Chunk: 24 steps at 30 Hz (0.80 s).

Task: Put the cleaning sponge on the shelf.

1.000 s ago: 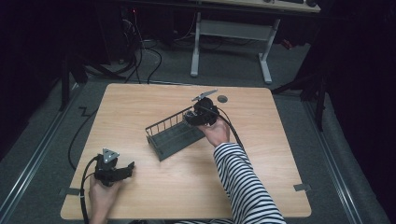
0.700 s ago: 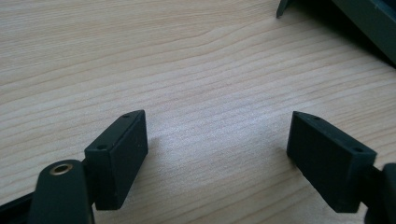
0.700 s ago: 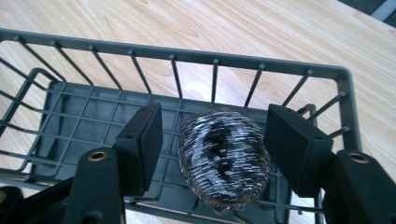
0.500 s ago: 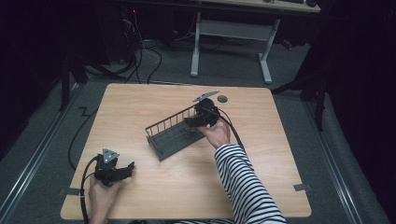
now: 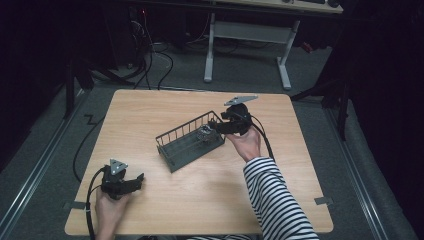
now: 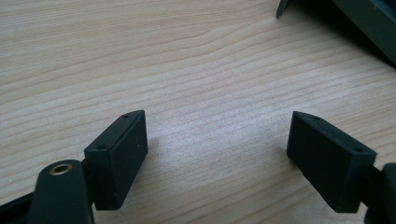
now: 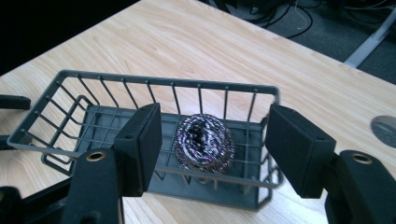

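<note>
A grey wire basket (image 5: 182, 129) (image 7: 168, 80) stands slantwise at the table's middle. A steel scourer (image 5: 204, 133) (image 7: 205, 140) lies on its floor at the right end. My right gripper (image 5: 217, 125) (image 7: 215, 135) hovers just off that end, open. Its jaws have just been opening wide and then closing a little, and the pads (image 7: 140, 140) touch nothing; the scourer sits beyond them. My left gripper (image 5: 138, 181) (image 6: 217, 140) rests at the front left of the table, open over bare wood.
A corner of the basket (image 6: 364, 18) shows far off in the left gripper view. A grey round grommet (image 7: 385, 128) sits in the tabletop behind the basket. A desk frame (image 5: 210, 50) and cables stand on the floor beyond the table's far edge.
The right gripper has drawn back to the right and up from the basket's end, with its jaws wider apart. The scourer stays in the basket. The left gripper has not moved.
</note>
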Available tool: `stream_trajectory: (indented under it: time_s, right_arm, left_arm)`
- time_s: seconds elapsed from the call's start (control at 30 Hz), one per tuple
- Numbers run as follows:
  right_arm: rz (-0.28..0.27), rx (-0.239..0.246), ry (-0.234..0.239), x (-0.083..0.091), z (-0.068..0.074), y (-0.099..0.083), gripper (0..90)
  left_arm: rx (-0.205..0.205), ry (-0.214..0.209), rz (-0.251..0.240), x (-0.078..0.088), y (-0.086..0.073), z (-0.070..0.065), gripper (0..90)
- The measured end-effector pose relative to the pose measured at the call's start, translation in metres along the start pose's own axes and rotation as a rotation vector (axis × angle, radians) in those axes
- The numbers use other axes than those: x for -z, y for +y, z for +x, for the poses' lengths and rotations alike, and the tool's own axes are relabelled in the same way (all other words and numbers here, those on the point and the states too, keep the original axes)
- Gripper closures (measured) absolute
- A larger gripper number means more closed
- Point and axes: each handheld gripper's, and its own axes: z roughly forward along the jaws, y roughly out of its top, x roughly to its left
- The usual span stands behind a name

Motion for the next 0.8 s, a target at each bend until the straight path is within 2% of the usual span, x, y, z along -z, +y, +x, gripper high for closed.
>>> stream_trajectory:
  time_s: [0.17,0.27,0.43,0.57,0.8]
  right_arm:
    - [-0.031,-0.023,-0.005,0.017,-0.007,-0.003,37.1]
    - [-0.050,-0.028,-0.011,0.032,-0.011,-0.006,37.2]
    - [-0.070,-0.028,-0.012,0.046,-0.015,-0.010,37.2]
    - [-0.095,-0.046,-0.019,0.064,-0.021,-0.017,37.3]
    - [-0.122,-0.052,-0.038,0.085,-0.026,-0.022,37.5]
  left_arm:
    - [0.001,-0.001,0.000,0.000,0.000,0.000,20.6]
    - [0.001,-0.001,0.000,0.000,0.000,0.000,20.5]
    - [0.000,-0.001,0.000,0.000,0.000,0.000,20.6]
    - [0.000,-0.001,0.000,0.000,0.000,0.000,20.5]
    - [0.000,-0.001,0.000,0.000,0.000,0.000,20.5]
